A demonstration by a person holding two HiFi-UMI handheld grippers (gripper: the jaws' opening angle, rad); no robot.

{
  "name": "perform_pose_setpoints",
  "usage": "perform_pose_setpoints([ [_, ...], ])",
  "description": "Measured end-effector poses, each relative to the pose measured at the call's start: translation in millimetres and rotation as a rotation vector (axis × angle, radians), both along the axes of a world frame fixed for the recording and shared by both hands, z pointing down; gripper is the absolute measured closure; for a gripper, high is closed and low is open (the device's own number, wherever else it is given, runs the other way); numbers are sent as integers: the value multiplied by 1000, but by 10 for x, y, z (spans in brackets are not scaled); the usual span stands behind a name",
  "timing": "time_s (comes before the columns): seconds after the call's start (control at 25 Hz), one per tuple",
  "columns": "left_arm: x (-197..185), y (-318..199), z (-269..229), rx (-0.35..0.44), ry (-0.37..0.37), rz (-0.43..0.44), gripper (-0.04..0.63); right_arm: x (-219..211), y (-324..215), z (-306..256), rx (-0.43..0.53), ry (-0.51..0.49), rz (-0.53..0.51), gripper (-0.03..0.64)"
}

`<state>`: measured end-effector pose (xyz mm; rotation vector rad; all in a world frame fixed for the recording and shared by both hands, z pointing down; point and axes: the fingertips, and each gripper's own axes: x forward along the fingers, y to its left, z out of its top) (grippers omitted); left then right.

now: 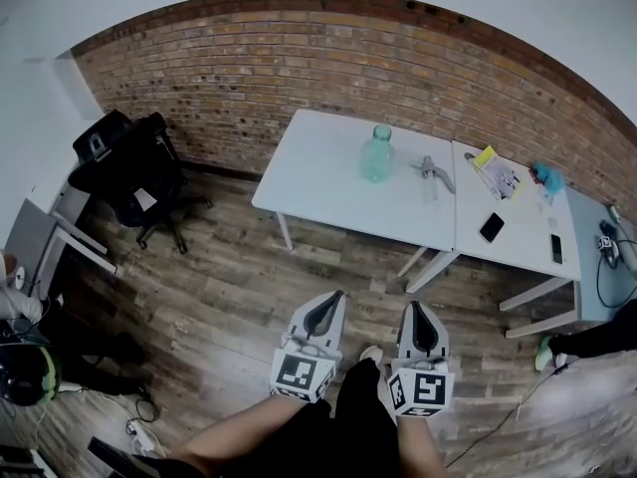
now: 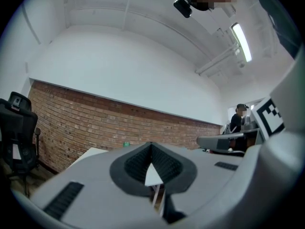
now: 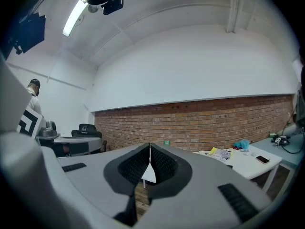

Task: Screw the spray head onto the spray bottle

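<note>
A pale green spray bottle (image 1: 376, 153) stands upright on the white table (image 1: 318, 182), its neck bare. The grey spray head (image 1: 432, 173) lies on the table just right of it. Both grippers are far from the table, over the wooden floor in front of the person's legs. My left gripper (image 1: 339, 295) is shut with nothing in it, and my right gripper (image 1: 410, 306) is shut and empty too. In the left gripper view the bottle's green top (image 2: 126, 144) peeks over the closed jaws. The same bottle top (image 3: 166, 142) shows just above the jaws in the right gripper view.
A yellow booklet (image 1: 495, 170), a blue cloth (image 1: 546, 177) and two phones (image 1: 492, 227) lie on the adjoining table at right. A black office chair (image 1: 134, 167) stands at left by the brick wall. Cables lie on the floor at lower left. Another person (image 2: 236, 120) stands off to the side.
</note>
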<state>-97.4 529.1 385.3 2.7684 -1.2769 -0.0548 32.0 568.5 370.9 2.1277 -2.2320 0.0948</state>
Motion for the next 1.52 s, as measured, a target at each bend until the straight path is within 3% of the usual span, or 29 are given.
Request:
perform_pose_setpoints([
  [0.36, 327, -624, -7, 9, 1, -51, 594, 363, -561, 60, -7, -5, -15, 608],
  [0.92, 1261, -1807, 15, -2, -28, -60, 594, 1274, -1757, 165, -35, -40, -35, 609],
  [1.24, 1784, -2161, 38, 2, -40, -94, 594, 1891, -2203, 75, -1, -43, -50, 608],
  [1.52, 1906, -2346, 113, -15, -41, -126, 594, 2052, -2411, 200, -19, -75, -68, 609],
])
